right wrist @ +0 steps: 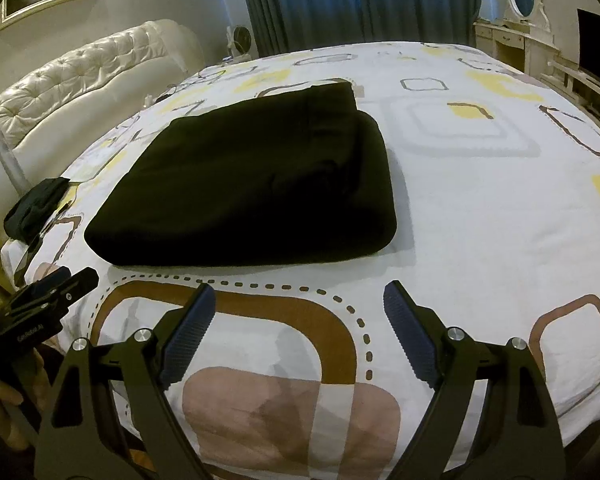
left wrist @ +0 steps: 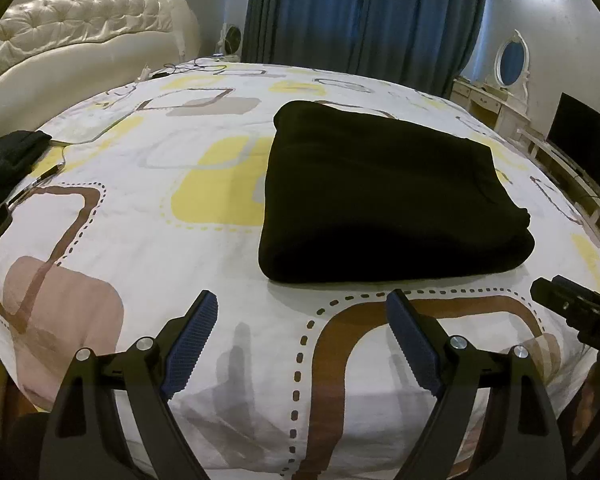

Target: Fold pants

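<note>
The black pants lie folded into a thick rectangle on the patterned bed sheet; they also show in the right wrist view. My left gripper is open and empty, held above the sheet just short of the pants' near edge. My right gripper is open and empty, near the bed's front, with the pants ahead and to its left. The right gripper's body shows at the right edge of the left wrist view; the left gripper's body shows at the left of the right wrist view.
A second dark garment lies at the bed's left edge by a cable. A cream tufted headboard stands to the left, blue curtains behind, a white dresser with oval mirror and a dark screen to the right.
</note>
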A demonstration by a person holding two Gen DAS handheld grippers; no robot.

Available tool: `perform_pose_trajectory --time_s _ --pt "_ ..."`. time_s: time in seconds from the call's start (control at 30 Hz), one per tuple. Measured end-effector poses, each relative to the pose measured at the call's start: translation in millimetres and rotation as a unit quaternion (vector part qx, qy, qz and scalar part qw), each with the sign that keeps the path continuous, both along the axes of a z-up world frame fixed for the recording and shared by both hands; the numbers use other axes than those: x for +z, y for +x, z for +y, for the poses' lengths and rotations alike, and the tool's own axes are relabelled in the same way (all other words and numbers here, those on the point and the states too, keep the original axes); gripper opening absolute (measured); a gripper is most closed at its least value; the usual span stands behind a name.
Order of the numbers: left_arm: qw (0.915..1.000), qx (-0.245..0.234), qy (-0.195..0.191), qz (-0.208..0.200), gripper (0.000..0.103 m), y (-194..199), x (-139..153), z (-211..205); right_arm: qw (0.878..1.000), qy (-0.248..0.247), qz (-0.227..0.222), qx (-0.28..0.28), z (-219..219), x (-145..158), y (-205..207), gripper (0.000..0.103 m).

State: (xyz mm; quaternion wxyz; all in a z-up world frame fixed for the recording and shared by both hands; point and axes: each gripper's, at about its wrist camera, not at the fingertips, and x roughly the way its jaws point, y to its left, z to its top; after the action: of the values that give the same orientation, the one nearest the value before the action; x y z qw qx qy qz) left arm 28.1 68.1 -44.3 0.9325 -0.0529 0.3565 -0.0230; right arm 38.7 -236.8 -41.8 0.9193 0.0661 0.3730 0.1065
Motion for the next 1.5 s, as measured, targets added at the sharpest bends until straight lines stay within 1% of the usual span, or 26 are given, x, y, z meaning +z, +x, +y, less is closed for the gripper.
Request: perform_pose_trajectory --time_s 0.43,0.7,1.03,1.23,1.3,1.43,1.5 --pt "0.9999 0.005 0.010 0.012 0.085 3.6 0.0 -0.8 1.000 0.002 0.005 0.004 0.1 -2.7 -0.6 0.086" --pt "0.9991 0.013 0.040 -0.012 0.085 0.3 9.8 -7.2 1.000 0.004 0.005 0.006 2.5 -3.1 -4.2 0.086" --pt "0.9997 -0.006 0.012 -0.019 0.086 1.4 16.4 -10.0 1.000 0.005 0.005 0.008 2.1 -2.6 -5.4 0.086" --pt "0.9996 -0.007 0.012 -0.025 0.087 2.6 20.2 -9.7 1.000 0.006 0.005 0.008 3.2 -2.3 -6.6 0.086" --pt "0.9992 -0.003 0.023 -0.031 0.087 3.2 22.7 -10.6 1.000 0.007 0.006 0.009 3.5 -2.5 -6.9 0.086" --pt "0.9975 0.000 0.064 -0.029 0.087 6.4 24.8 -17.3 1.000 0.007 0.007 0.010 5.2 -3.1 -9.2 0.086" --pt "0.9973 -0.003 0.065 -0.035 0.087 5.7 24.7 -18.9 1.000 0.008 0.008 0.010 7.1 -3.8 -12.3 0.086"
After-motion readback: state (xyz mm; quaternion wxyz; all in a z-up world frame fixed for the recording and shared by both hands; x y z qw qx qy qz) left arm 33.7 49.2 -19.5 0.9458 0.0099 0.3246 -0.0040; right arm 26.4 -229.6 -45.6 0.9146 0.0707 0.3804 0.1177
